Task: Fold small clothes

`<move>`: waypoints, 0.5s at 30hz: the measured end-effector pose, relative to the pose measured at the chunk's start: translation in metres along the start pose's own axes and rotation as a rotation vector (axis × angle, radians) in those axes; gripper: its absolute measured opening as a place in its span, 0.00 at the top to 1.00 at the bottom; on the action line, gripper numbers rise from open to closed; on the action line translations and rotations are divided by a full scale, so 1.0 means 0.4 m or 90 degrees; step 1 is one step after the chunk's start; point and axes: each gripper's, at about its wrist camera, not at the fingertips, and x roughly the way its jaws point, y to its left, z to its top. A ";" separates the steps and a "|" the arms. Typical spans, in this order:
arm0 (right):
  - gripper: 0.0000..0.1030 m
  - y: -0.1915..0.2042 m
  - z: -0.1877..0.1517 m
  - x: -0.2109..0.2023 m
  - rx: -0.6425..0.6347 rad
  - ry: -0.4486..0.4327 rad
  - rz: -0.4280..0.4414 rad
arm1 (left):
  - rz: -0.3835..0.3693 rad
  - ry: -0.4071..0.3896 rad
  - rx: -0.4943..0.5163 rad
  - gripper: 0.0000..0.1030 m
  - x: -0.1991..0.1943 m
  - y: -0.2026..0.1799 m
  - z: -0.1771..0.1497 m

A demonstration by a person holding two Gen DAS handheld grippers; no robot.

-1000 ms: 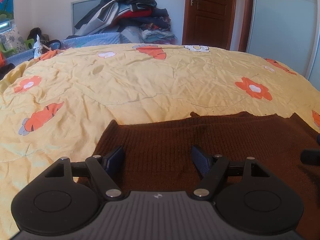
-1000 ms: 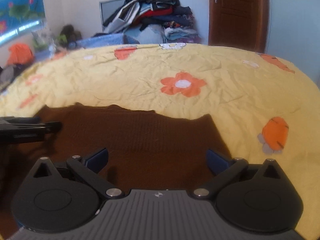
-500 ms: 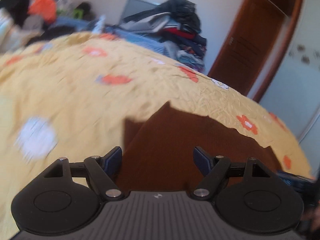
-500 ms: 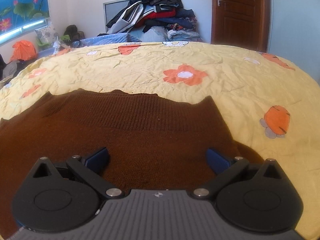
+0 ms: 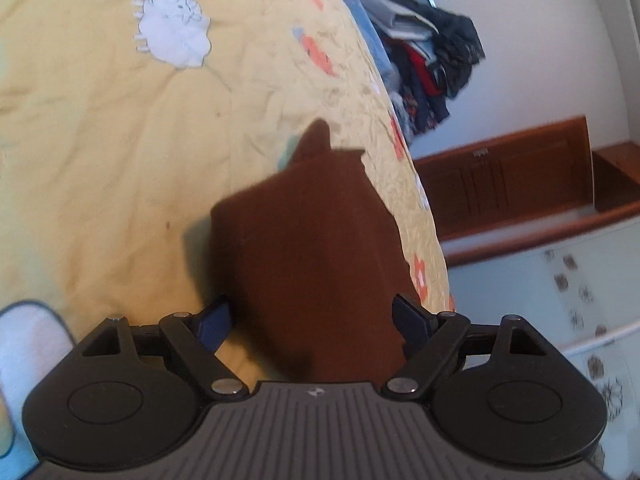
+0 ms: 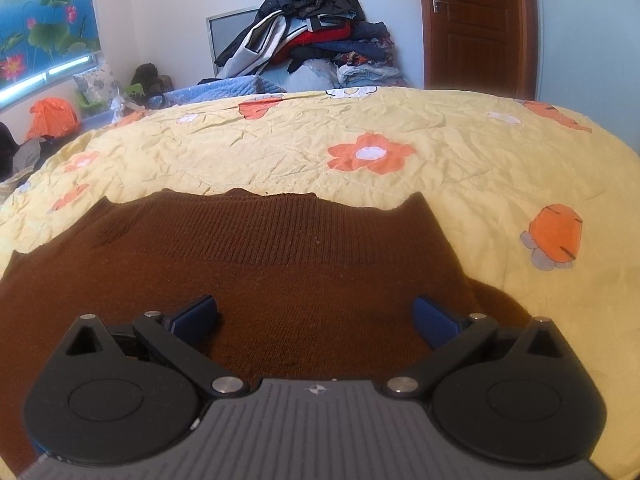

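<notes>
A dark brown knitted garment [image 6: 288, 264] lies flat on the yellow flowered bedspread [image 6: 400, 128]. Its ribbed edge faces away from me in the right wrist view. My right gripper [image 6: 314, 318] is open and empty, low over the near part of the garment. In the left wrist view the camera is rolled hard sideways. There the garment [image 5: 308, 248] stretches away from my left gripper [image 5: 316, 320], which is open with the cloth between and below its fingers. I cannot tell whether either gripper touches the cloth.
A tall pile of clothes [image 6: 316, 36] sits past the far edge of the bed, beside a brown door [image 6: 476, 20]. Bags and clutter [image 6: 52, 116] lie at the far left under the window. The bedspread spreads wide around the garment.
My left gripper has swung round and rolled sideways, moving to the garment's left end. My right gripper has stayed over the garment, edging slightly closer. The left gripper has left the right wrist view.
</notes>
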 end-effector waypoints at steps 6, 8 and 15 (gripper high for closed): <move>0.00 -0.003 -0.001 -0.003 0.009 -0.003 0.009 | 0.089 -0.031 0.024 0.64 0.055 -0.051 0.018; 0.00 -0.004 -0.002 -0.006 0.011 -0.003 0.011 | 0.149 -0.023 0.064 0.90 0.080 -0.066 0.008; 0.00 -0.092 0.038 -0.031 0.164 0.016 0.136 | 0.154 -0.111 0.507 0.93 0.115 -0.360 -0.166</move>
